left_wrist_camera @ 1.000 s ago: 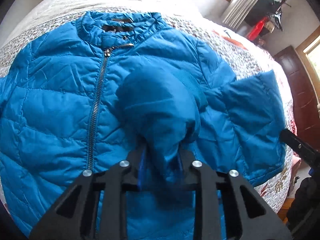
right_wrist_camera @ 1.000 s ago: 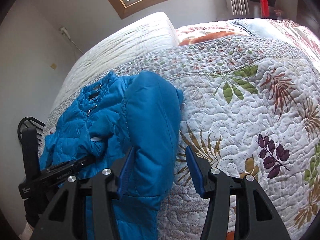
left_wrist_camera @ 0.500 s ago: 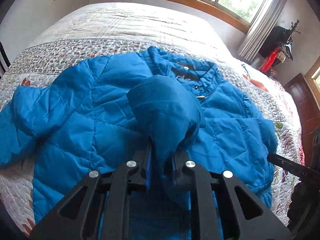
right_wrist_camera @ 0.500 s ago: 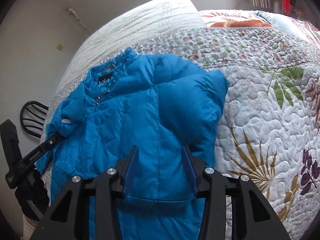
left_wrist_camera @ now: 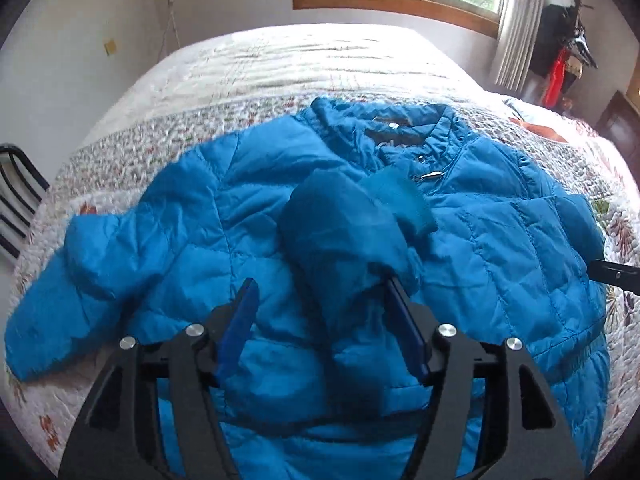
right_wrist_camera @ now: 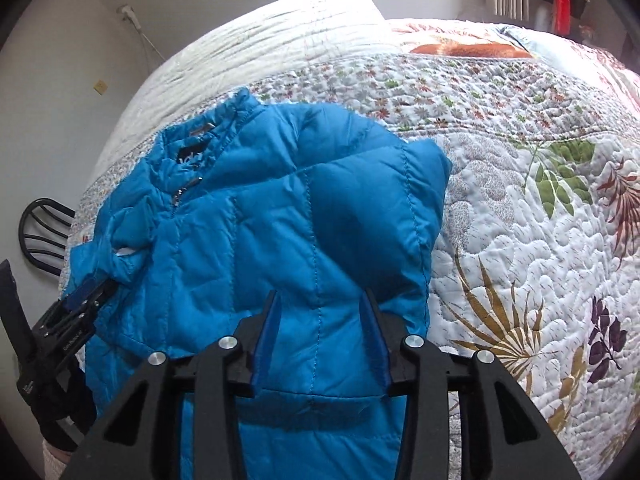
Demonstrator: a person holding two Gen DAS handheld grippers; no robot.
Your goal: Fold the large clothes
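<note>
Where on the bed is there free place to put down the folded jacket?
Bare quilt lies right of the jacket, reaching the orange pillow. The white strip beyond the collar is also free. Left of the jacket, only a narrow margin remains before the chair.

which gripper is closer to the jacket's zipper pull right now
Left. The left gripper sits open around the folded sleeve over the jacket's chest, just below the zipper pull. The right gripper hovers open over the jacket's far side panel, farther from it.
</note>
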